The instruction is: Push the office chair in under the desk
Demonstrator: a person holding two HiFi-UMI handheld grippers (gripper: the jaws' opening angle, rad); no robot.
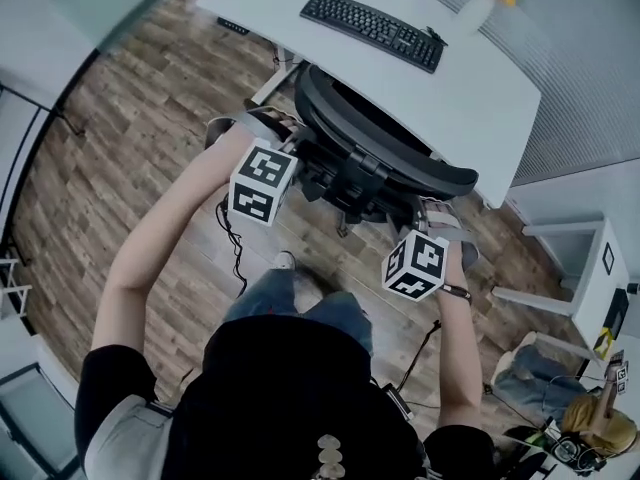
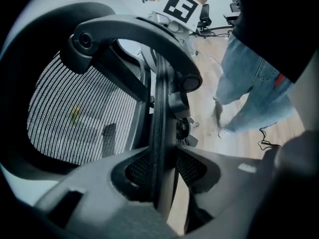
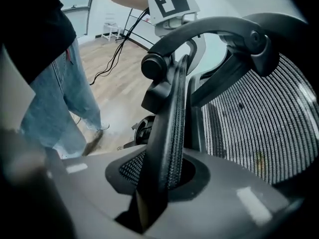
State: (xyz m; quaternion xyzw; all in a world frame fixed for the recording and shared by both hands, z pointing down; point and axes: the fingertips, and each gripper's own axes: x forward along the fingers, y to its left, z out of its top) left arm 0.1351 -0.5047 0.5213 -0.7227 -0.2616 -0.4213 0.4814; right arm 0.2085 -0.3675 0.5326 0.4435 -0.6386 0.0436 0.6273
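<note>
We look down past a dark shirt and jeans [image 1: 300, 303] to two bare arms reaching forward over the wood floor [image 1: 130, 138], with a black cable [image 1: 236, 253] hanging below the left arm. Each hand carries a claw topped by a marker cube.

The left claw [image 1: 296, 154] bites the left side of the chair [image 1: 390, 158] at the rim of its mesh back. From that claw's own camera we see the left claw [image 2: 160, 176] closed partway. Its textured pads [image 2: 137, 171] press on either face of the thin black rim, which runs up between them.

The right claw [image 1: 432, 218] takes the opposite side of the same back. In its own view we find the right claw [image 3: 159, 180] likewise narrowed onto the rim. One pad [image 3: 131, 168] sits tight against it, and the mesh spreads off to the right.

The chair faces the white desk [image 1: 480, 98], with the top of its back standing just at the desk's near edge. On the desk lies a black keyboard [image 1: 372, 30]. Farther off, by the far corner, stands a white vase [image 1: 478, 10] with yellow flowers.
</note>
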